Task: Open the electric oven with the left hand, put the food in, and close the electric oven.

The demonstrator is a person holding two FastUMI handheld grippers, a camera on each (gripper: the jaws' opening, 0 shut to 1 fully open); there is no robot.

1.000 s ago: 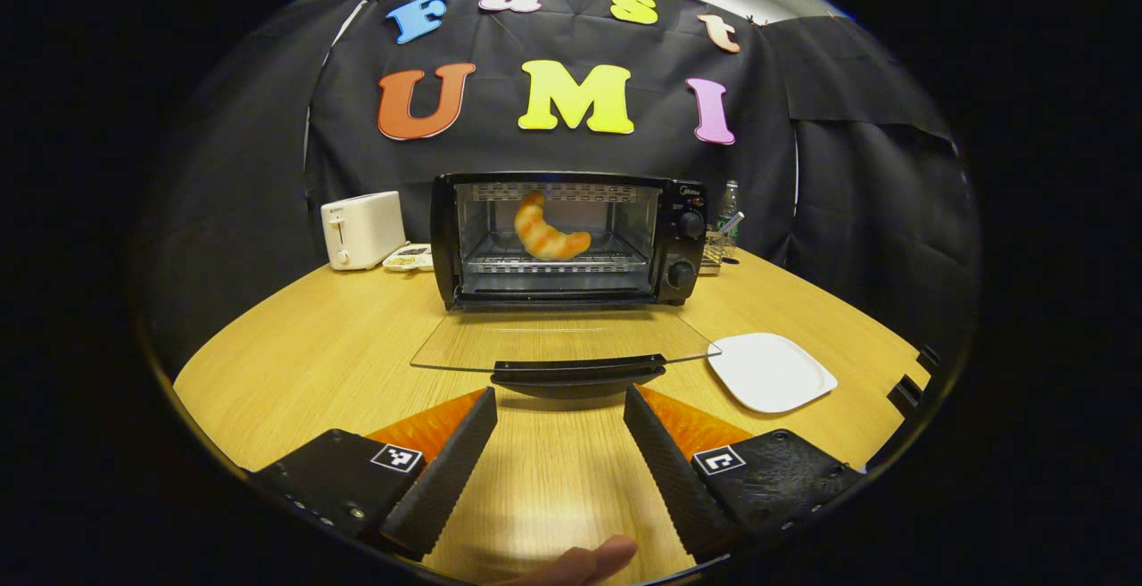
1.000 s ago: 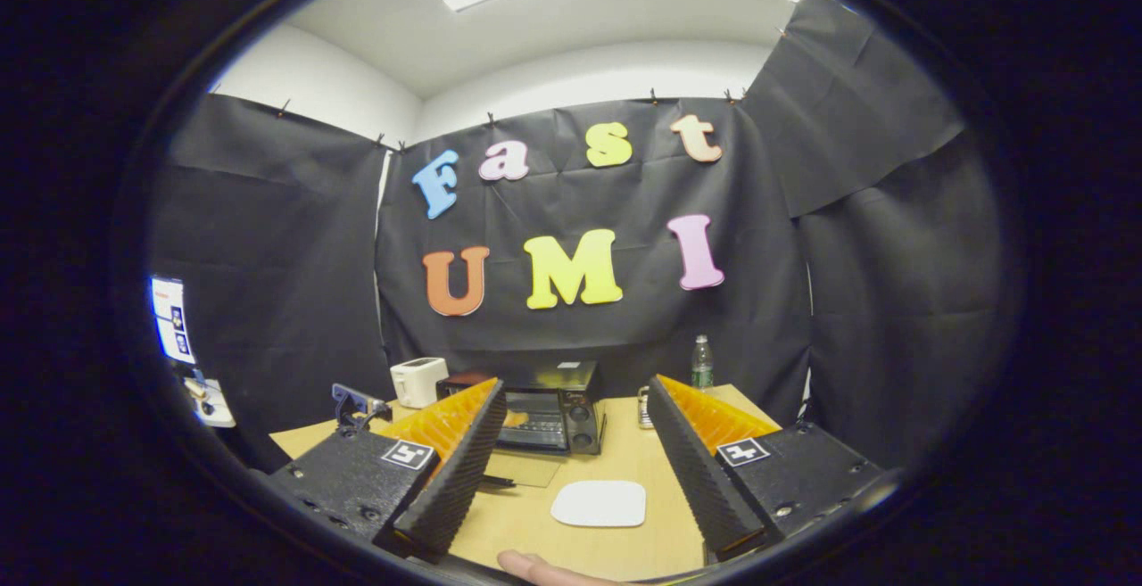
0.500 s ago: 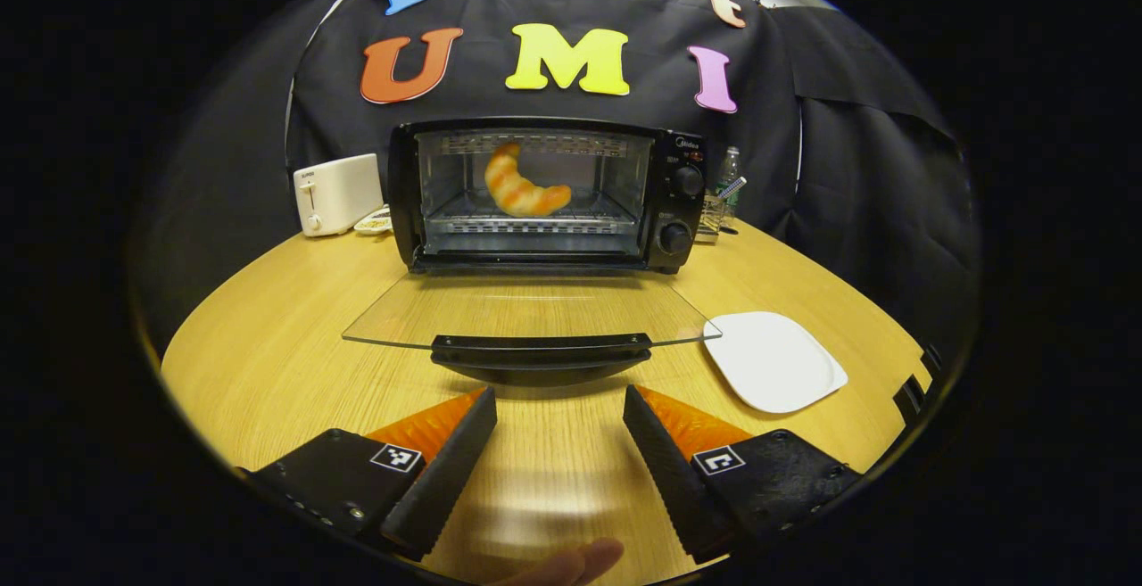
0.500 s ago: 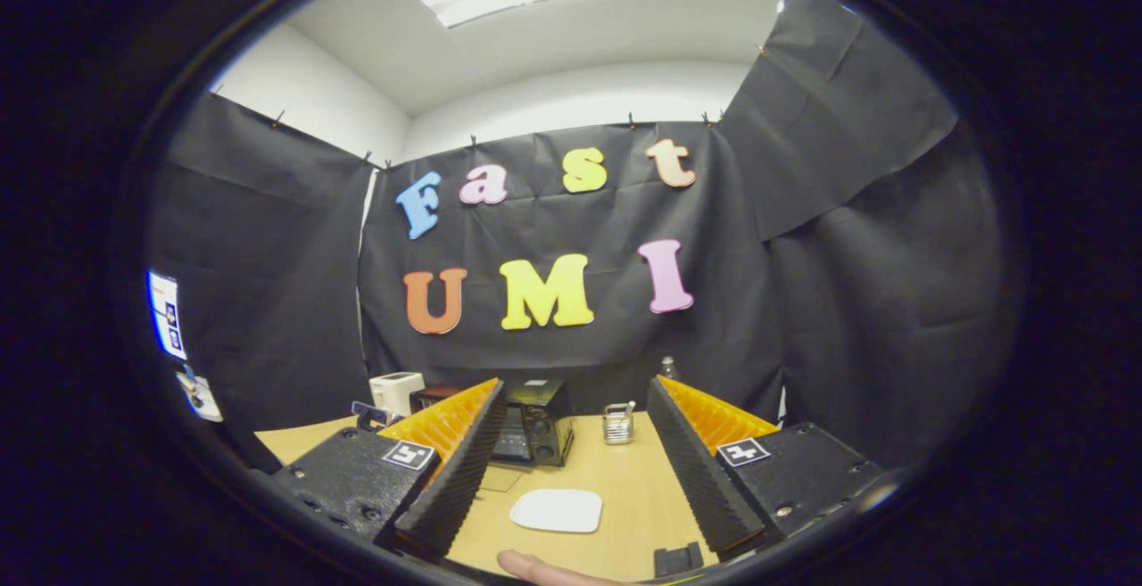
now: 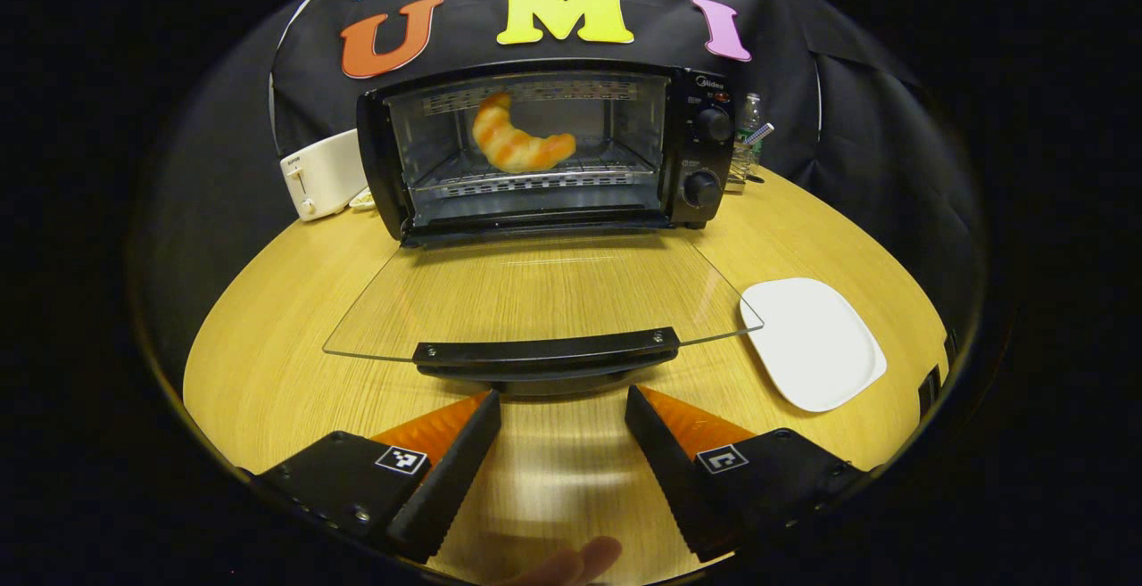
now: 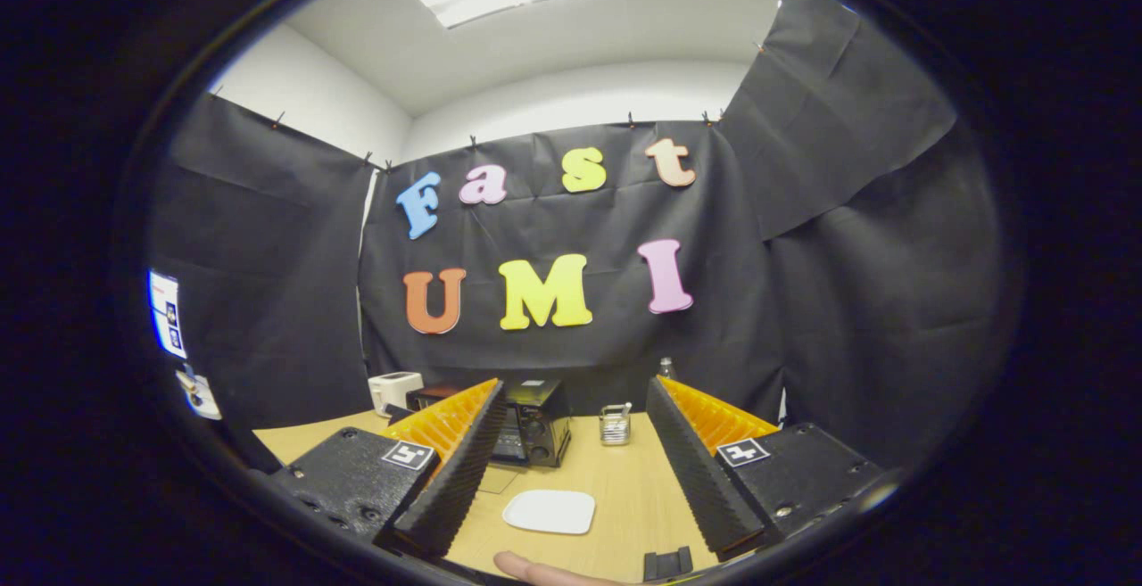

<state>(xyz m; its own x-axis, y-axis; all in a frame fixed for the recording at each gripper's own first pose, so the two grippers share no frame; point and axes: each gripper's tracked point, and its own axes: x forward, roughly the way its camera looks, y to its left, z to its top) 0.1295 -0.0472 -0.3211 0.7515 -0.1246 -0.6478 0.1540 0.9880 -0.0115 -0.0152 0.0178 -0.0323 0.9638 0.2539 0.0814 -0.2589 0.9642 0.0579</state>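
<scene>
Left tongs, released, face the lowered door's handle; croissant on rack. Hook under the handle centrally, swing upward evenly. Right tongs released.

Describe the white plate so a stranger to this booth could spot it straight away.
Start at the black oven at the back of the round wooden table, its glass door folded down flat. The white plate lies on the table just past the door's right corner. It is flat, bare and squarish with rounded corners, unlike the boxy white toaster left of the oven.
</scene>
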